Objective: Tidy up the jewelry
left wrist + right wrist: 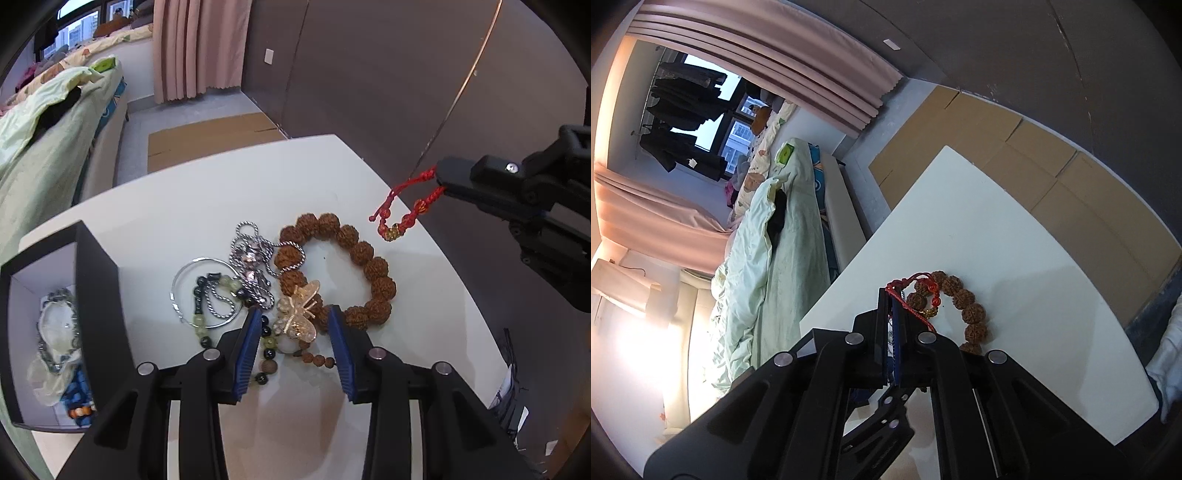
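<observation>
Red cord bracelet (404, 206) pinched in closed right gripper (441, 181), hanging clear above white table (184, 206), right of black box (99, 295). Judgement: carry leftward, release inside box, avoid snagging knobbly seed-bead bracelet (343, 269). Left gripper (293, 321) gapes empty, straddling gold butterfly brooch (301, 314). Twisted silver chain (251, 266) nearer box.

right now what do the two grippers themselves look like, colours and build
Both are matte black plastic. The left gripper has two flat fingers faced with ribbed blue pads, carried on angular black linkage arms with round silver pivot pins. The right gripper has the same black linkages, silver pins and blue-lined fingers. In the left wrist view its side shows one small silver screw. No cables, sleeves or markings show.
</observation>
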Demonstrator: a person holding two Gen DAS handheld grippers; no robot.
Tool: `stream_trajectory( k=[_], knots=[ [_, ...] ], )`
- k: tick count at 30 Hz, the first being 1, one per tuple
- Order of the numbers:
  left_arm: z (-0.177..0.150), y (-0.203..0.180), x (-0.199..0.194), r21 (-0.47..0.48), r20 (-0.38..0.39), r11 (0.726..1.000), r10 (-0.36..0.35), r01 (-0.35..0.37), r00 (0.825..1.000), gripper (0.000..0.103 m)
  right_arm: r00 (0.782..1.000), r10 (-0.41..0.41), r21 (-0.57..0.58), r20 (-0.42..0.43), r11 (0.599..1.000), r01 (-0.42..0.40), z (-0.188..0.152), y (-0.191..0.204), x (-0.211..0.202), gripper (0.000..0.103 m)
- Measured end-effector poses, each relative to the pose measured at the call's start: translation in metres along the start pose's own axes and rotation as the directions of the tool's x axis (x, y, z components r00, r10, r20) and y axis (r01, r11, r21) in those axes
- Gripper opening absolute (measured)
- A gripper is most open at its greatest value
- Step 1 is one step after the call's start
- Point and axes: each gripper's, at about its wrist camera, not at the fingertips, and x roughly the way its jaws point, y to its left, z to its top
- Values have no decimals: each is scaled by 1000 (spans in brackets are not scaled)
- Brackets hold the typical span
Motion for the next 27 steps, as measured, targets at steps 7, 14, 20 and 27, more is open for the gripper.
stream_trajectory(
  k=[7,14,20,27],
  knots=[
    [7,12,-7,-48,29,999,-21,22,999,5,1000,-8,-7,-4,1000,8,0,0,0,4],
    [15,39,-25,-124,46,988,-87,92,995,5,1000,-14,-19,-13,1000,13,-4,6,5,4],
    [18,61,-42,-180,73,968,-162,173,984,5,1000,6,-35,-24,999,-7,-10,14,9,4],
    [15,78,-66,-211,110,959,-167,187,980,5,997,70,-83,-30,994,-72,-24,37,14,4]
  ],
)
